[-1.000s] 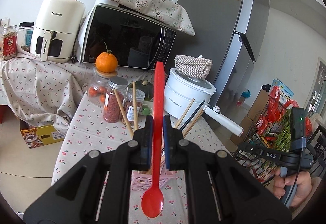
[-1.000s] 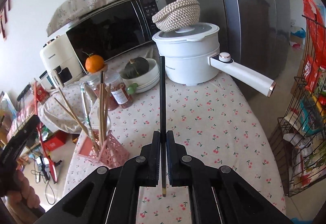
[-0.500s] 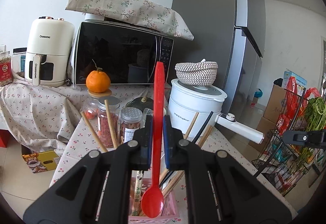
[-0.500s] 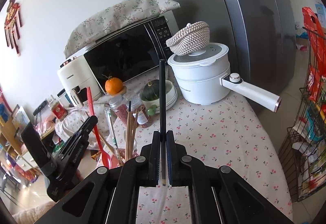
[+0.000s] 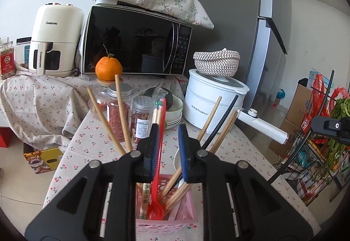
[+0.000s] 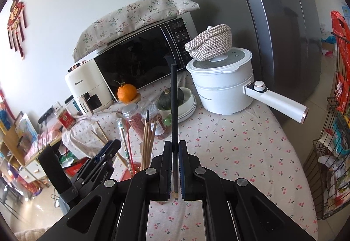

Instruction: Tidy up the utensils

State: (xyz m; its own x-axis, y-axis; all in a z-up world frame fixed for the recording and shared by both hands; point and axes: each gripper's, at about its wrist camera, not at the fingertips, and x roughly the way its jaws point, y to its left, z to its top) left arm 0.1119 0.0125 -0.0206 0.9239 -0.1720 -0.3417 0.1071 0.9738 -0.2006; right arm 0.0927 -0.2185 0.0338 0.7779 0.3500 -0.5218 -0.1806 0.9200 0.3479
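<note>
Inside pink basket (image 5: 186, 214), released red spoon (image 5: 158, 166)

1. Glossy red plastic spoon (image 5: 158, 166) stands in the near pink plastic lattice basket (image 5: 186, 214).
2. Pale, matt wooden chopsticks (image 5: 122, 107).
3. Far glossy black microwave door (image 5: 131, 44).
4. Matt cherry-print cotton tablecloth (image 6: 240, 149).

A red spoon (image 5: 158, 166) stands bowl-down in the pink basket (image 5: 186, 211) among wooden chopsticks (image 5: 122, 114); a black chopstick (image 6: 174, 114) stands upright, apart from the basket, over the worktop (image 6: 229, 142)
</note>
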